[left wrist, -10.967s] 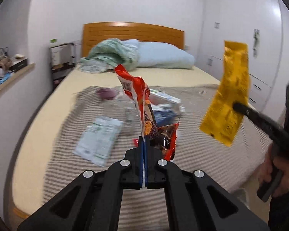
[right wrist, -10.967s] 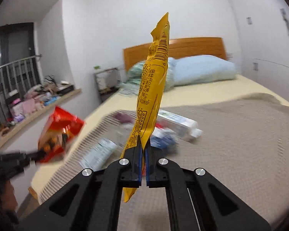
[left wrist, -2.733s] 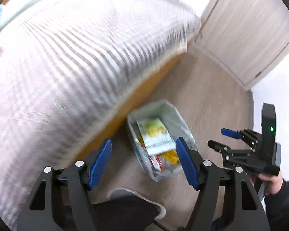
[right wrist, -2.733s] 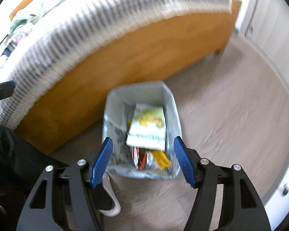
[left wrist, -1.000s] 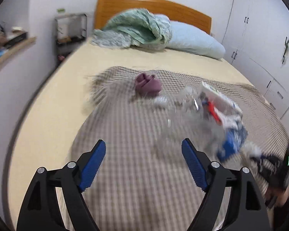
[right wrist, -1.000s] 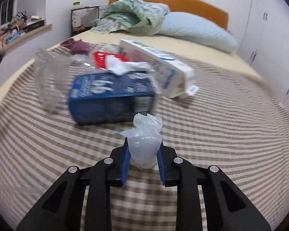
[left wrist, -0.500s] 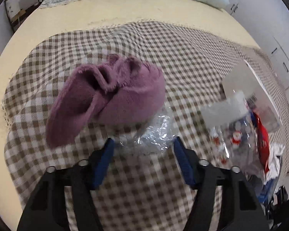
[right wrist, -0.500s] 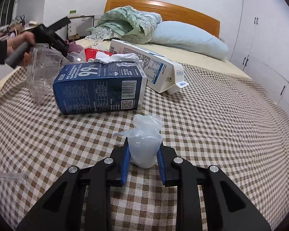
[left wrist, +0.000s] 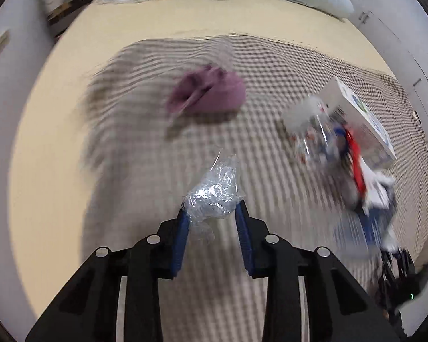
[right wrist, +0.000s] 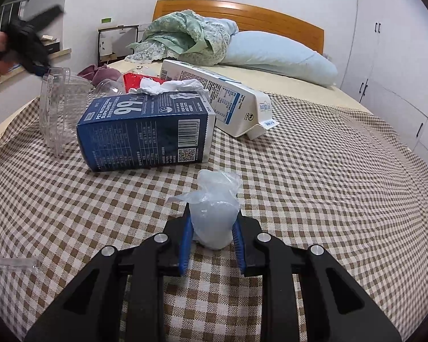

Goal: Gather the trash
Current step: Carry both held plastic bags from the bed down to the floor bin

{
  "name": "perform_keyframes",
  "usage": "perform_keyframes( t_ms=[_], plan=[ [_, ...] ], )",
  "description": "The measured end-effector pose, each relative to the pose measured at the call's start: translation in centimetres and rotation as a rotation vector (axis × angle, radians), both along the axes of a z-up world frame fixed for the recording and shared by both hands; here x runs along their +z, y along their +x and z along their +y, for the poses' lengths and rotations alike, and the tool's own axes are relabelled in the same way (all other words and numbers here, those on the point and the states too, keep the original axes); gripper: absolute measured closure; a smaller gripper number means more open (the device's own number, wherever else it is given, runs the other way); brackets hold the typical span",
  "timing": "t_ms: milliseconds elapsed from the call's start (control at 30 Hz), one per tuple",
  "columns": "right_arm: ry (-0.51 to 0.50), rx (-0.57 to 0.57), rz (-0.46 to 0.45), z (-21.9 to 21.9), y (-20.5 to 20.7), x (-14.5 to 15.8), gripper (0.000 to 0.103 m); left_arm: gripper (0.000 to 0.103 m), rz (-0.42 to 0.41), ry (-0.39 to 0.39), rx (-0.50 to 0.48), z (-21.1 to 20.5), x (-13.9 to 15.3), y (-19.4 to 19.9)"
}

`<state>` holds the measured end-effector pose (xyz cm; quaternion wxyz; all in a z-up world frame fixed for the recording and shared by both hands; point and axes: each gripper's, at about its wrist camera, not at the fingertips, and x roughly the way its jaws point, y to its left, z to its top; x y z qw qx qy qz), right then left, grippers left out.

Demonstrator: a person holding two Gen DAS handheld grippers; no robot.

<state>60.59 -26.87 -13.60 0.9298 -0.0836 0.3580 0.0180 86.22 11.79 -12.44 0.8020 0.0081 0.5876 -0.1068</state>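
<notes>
My left tongs (left wrist: 212,210), just closing, pinch crumpled clear wrap (left wrist: 214,191) above the bed (left wrist: 51,148); my right tongs (right wrist: 213,221) pinch a cloudy plastic wad (right wrist: 214,213). Tissue (right wrist: 168,86) tops the blue carton (right wrist: 148,131).

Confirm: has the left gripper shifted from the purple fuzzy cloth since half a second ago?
Yes. The left gripper has pulled back from the purple fuzzy cloth, jaws just closing on the crumpled clear plastic wrap.

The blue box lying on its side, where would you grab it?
Probably across the open end of the blue box, where tissue spills out, coming from above; its broad panels look too wide for a hand-held gripper, but that end's thin wall could be pinched.
</notes>
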Motion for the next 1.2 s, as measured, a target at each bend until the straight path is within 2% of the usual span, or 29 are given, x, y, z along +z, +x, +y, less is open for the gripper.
perform_keyframes(
  t_ms=[100,133,233,267,333,467,567,633,800,933,1033,1133,1167,1200],
  plan=[
    [0.003,0.001,0.024,0.0,0.3,0.0,0.078,0.073,-0.097,-0.068,0.046,2.2,4.7,-6.7],
    [-0.001,0.001,0.031,0.0,0.5,0.0,0.078,0.073,-0.137,-0.09,0.076,3.0,6.2,-10.3],
    [0.014,0.006,0.068,0.0,0.5,1.0,0.078,0.073,-0.174,-0.141,0.095,3.3,8.5,-17.2],
    [0.08,0.004,0.082,-0.5,-0.2,2.6,0.078,0.073,-0.174,-0.159,0.087,3.1,8.9,-19.8],
    [0.136,0.008,0.045,-1.2,-2.0,5.2,0.078,0.073,-0.159,-0.211,0.063,2.3,9.5,-23.8],
    [0.138,0.087,-0.01,-2.1,-7.4,11.5,0.078,0.073,-0.188,-0.217,0.027,0.0,11.2,-30.3],
    [0.133,0.113,-0.07,-3.8,-11.3,15.3,0.078,0.073,-0.267,-0.227,-0.017,-3.4,13.2,-33.6],
    [0.129,0.11,-0.11,-5.7,-14.2,17.5,0.078,0.073,-0.316,-0.261,-0.061,-6.3,14.7,-35.9],
    [0.134,0.037,-0.141,-12.9,-20.6,20.3,0.078,0.073,-0.346,-0.273,-0.163,-15.3,15.4,-40.3],
    [0.057,-0.057,-0.114,-19.6,-26.8,19.4,0.078,0.073,-0.33,-0.327,-0.321,-24.4,13.4,-45.5],
    [0.017,-0.144,-0.027,-24.5,-31.6,15.9,0.078,0.073,-0.244,-0.348,-0.421,-30.8,9.4,-48.2],
    [0.033,-0.245,0.093,-29.1,-36.3,10.3,0.078,0.073,-0.073,-0.305,-0.526,-38.6,2.1,-49.8],
    [0.076,-0.291,0.14,-30.8,-38.2,8.1,0.078,0.073,0.015,-0.273,-0.565,-41.4,-1.0,-50.5],
    [0.114,-0.336,0.182,-31.8,-39.8,6.0,0.078,0.073,0.065,-0.252,-0.584,-43.2,-3.0,-50.9]
  ],
)
